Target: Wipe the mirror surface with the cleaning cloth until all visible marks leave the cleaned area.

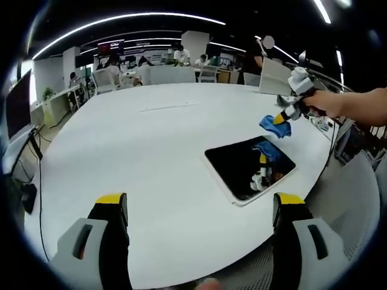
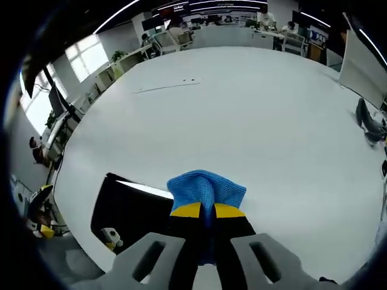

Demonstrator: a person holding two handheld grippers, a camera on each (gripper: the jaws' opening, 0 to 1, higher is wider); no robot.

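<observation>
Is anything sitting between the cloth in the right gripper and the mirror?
Nothing visible. The right gripper holds the blue cloth in the air beside the mirror, which lies flat on the white table with only bare tabletop between.

Place: open-plan office
Evidence: large white table (image 1: 151, 157), desks with monitors (image 1: 18, 103), seated people (image 1: 181, 55), ceiling light strips (image 1: 121, 21), windows (image 2: 91, 57)

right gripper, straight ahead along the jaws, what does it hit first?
Probably bare white table just past the blue cloth that the right gripper is shut on. The mirror sits off to its left, likely missed. Depth is uncertain.
</observation>
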